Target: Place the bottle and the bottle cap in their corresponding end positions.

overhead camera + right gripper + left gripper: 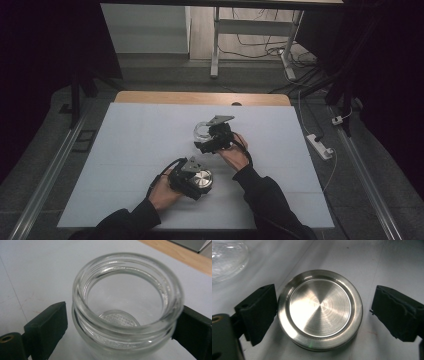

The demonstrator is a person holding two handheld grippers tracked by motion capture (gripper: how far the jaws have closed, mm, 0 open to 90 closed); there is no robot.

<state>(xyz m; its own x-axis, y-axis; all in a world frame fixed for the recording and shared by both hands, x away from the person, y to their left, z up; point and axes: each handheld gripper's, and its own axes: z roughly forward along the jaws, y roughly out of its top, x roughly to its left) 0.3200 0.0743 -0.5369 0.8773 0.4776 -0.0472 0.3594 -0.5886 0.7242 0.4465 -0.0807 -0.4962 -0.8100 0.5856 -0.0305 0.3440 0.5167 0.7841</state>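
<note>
Dim room in the high view, dark falling off hard at nine and three o'clock, while the white table (150,150) catches a flat, cool light. Bright glare fans across the steel lid (320,308) in the left gripper view, light seemingly from twelve o'clock. In the right gripper view the glass jar (127,307) blurs soft at its near rim.

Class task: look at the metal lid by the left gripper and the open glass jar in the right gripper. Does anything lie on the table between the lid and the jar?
Nothing visible does. The metal lid lies flat between the left gripper jaws, and bare white table separates it from the glass jar, which sits open-mouthed and empty between the right gripper jaws.
</note>
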